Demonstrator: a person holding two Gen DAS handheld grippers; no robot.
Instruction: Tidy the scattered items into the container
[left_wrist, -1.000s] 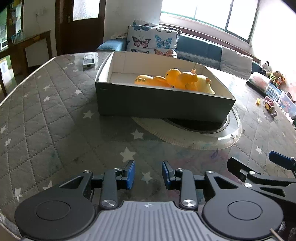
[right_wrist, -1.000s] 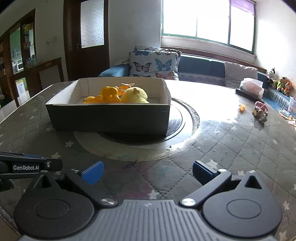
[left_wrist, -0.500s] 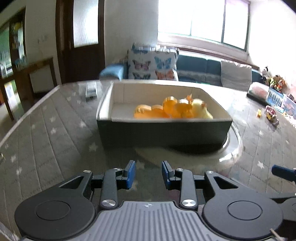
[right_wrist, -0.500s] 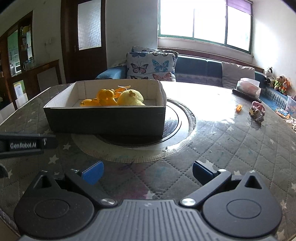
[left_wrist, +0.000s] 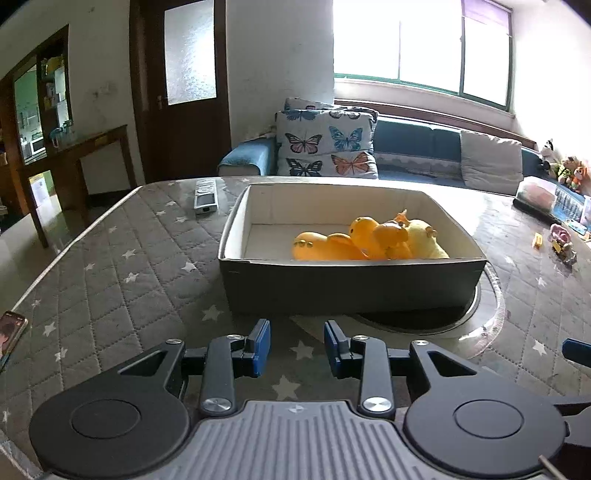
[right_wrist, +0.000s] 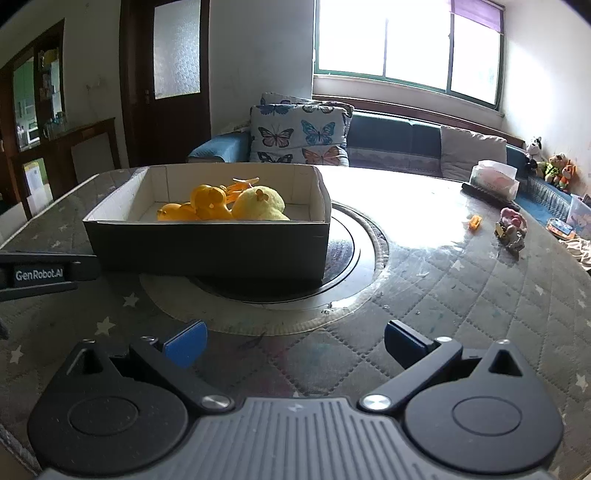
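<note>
A dark box with a white inside (left_wrist: 351, 284) (right_wrist: 207, 242) stands on the table's turntable. Several yellow and orange duck toys (left_wrist: 369, 242) (right_wrist: 221, 205) lie in it. My left gripper (left_wrist: 297, 349) hovers over the quilted cloth just in front of the box, its jaws a narrow gap apart and empty. My right gripper (right_wrist: 293, 338) is wide open and empty, in front of the box and to its right. The left gripper's body (right_wrist: 44, 275) shows at the left edge of the right wrist view.
A remote control (left_wrist: 205, 199) lies beyond the box at the left. A phone (left_wrist: 11, 332) sits at the table's left edge. Small toys (right_wrist: 511, 229) and an orange piece (right_wrist: 473, 222) lie at the right. A tissue box (right_wrist: 495, 181) stands at the far right.
Both grippers have tilted up and drawn back a little from the box, so more of the room shows. The jaws have kept their openings. The toys in the box have not moved.
</note>
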